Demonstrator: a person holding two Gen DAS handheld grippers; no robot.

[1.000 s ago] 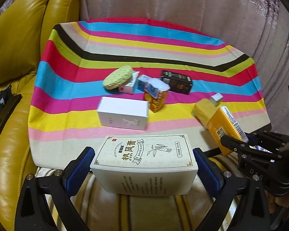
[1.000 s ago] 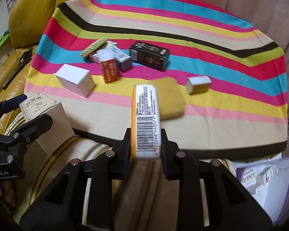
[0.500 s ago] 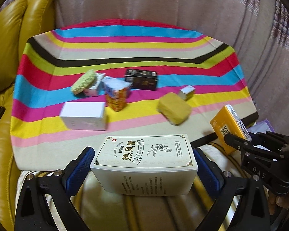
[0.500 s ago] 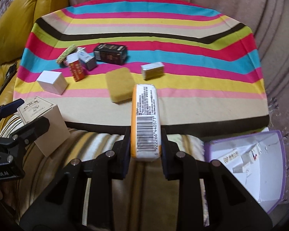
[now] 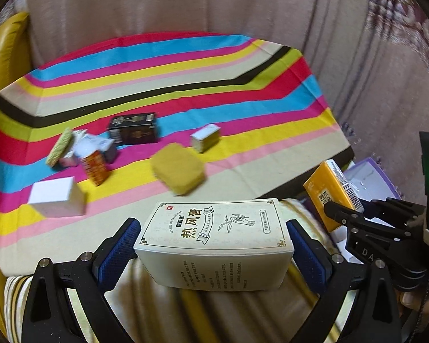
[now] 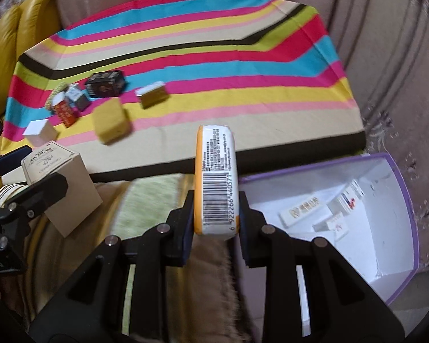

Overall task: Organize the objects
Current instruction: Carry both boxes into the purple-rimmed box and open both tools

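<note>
So far only part of the tidying looks done. In the right wrist view a white open box with a purple rim (image 6: 397, 177) sits at about four o'clock, below the edge of the striped, many-coloured cloth (image 6: 243, 65); a few small white cartons (image 6: 303, 210) already lie inside it.

Two more items are in hand. The right gripper (image 6: 216, 214) is clamped on a slim orange-and-white packet with a barcode (image 6: 216, 177), held on edge, its pads pressing both orange sides, just at the box's nine o'clock rim. The left gripper (image 5: 213, 245) is clamped on a wide cream cardboard box printed with dark Chinese characters (image 5: 214, 237), blue pads against both short ends; it hangs off the cloth's near edge, over striped upholstery.

Still on the cloth, seen from the left wrist, are:
- a mustard-yellow sponge-like block (image 5: 178, 171) near the centre
- a small white-and-tan carton (image 5: 206, 137) at its one o'clock
- a black rectangular box (image 5: 134, 128) at eleven o'clock
- a plain white box (image 5: 55, 201) at nine o'clock
- an orange-red printed carton (image 5: 95, 165), upright
- a pale green round pad (image 5: 60, 147) leaning on a cluster of small cartons I cannot separate through the blur

By my reckoning the job is under halfway: both held items want dropping into the purple-rimmed box, then the cloth needs clearing.
</note>
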